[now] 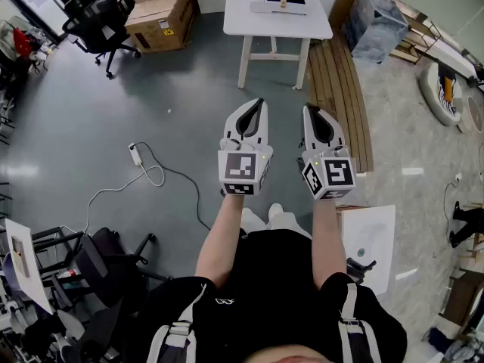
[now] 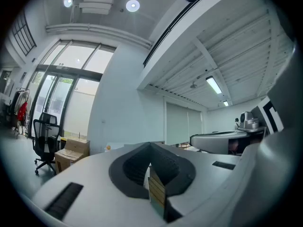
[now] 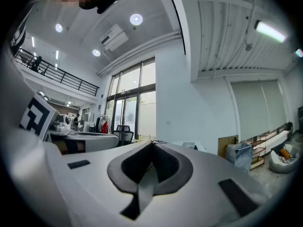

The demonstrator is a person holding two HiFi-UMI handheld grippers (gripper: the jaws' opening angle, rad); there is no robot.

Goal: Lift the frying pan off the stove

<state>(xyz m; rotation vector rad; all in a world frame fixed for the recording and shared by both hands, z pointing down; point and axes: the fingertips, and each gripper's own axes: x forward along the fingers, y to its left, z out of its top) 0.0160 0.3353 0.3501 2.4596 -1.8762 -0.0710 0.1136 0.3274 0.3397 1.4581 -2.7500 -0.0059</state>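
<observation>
Close before the body, left tool [image 1: 254, 110]: pressed together, nothing pinched, pointing away over the floor.
Just beside it, right tool [image 1: 311, 116]: likewise pressed together and empty, level with its partner.
Floor [image 1: 189, 97] below: grey, with a power strip [image 1: 136, 155] and its cable off to the left; worth stepping clear of.
White desk [image 1: 249, 25] ahead: a few flat items only, no cookware made out.
Task's things: frying pan and stove in no view.
Step in hand: probably finding the stove; turn and look before reaching.
Doing it well: spread one tool ahead of the handle, pinch squarely, lift level.
</observation>
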